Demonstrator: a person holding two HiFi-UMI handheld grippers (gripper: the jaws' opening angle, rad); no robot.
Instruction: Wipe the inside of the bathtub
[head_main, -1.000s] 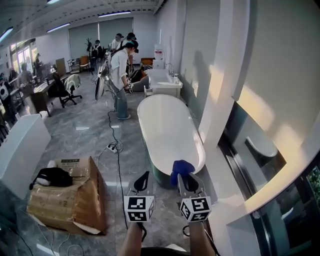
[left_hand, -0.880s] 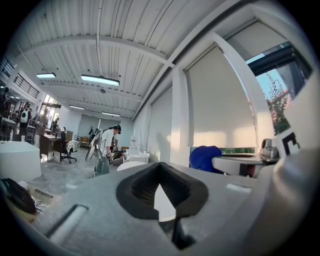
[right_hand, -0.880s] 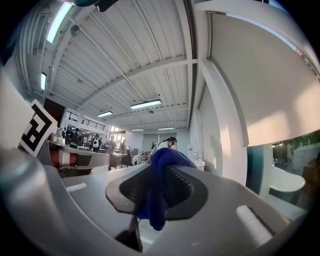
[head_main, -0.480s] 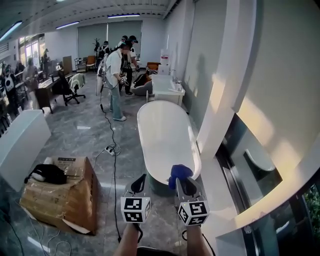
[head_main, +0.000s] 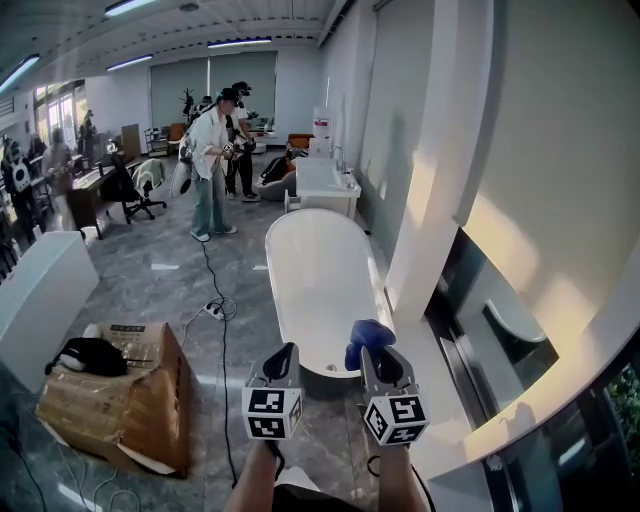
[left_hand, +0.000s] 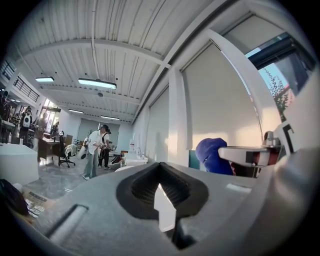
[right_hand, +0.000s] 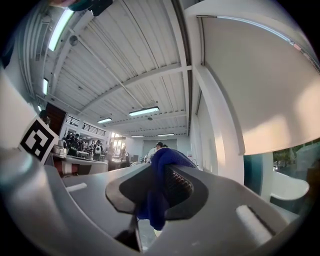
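Clenching a blue cloth (head_main: 366, 333), the right tongs (head_main: 373, 353) point forward beside the left tongs (head_main: 285, 358), whose jaws are pressed together on nothing. Both forearms reach ahead, tips at the near end of the white bathtub (head_main: 300, 290). Its long axis runs straight away, along the wall.

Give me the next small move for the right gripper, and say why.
Probably lower the right gripper forward into the bathtub until the blue cloth touches its inner surface. The gripper is shut on the cloth, which sits above the tub's near end, apparently not touching the inside.
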